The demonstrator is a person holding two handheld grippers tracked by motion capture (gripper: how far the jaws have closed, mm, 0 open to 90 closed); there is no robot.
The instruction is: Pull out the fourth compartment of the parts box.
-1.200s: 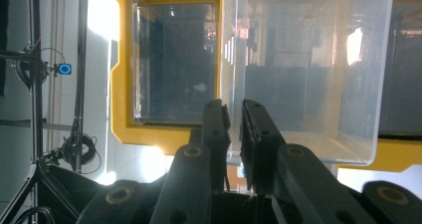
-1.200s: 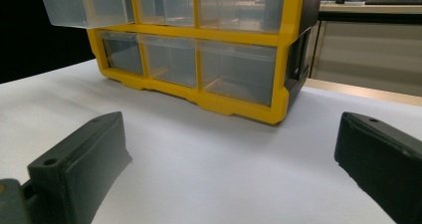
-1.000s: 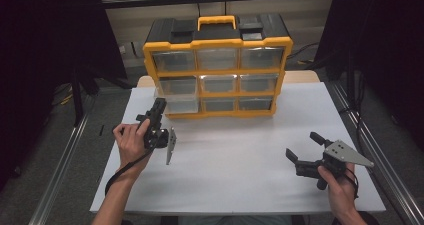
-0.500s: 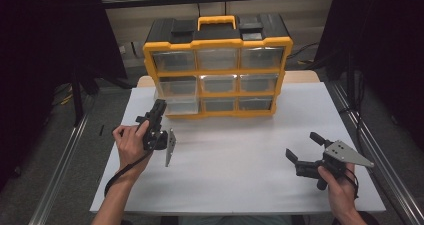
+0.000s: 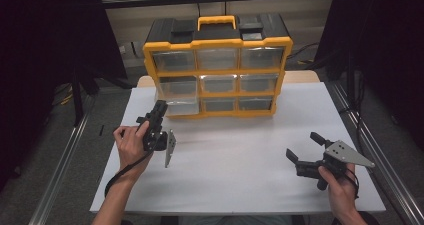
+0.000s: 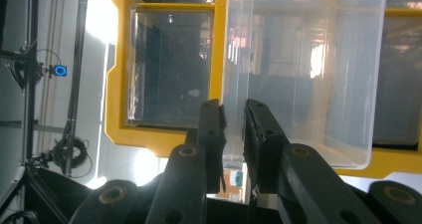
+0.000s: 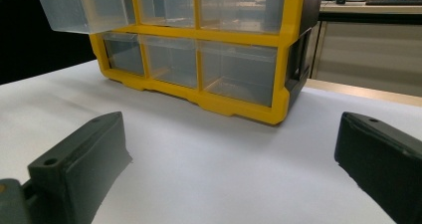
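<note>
While half out, drawer (image 5: 176,91) pinched.

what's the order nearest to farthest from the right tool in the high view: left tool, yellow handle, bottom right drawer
1. Bottom right drawer: up and left of the right tool, at the cabinet's near lower corner.
2. Left tool: across the table on the left, at the pulled-out drawer.
3. Yellow handle: on top of the cabinet, at the far end.

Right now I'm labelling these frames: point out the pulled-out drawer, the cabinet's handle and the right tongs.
pulled-out drawer (image 7: 79,7): right gripper view, its clear front wall.
cabinet's handle (image 5: 216,20): high view, top bar of the orange grip.
right tongs (image 5: 304,148): high view, midway between its open fingertips.
</note>
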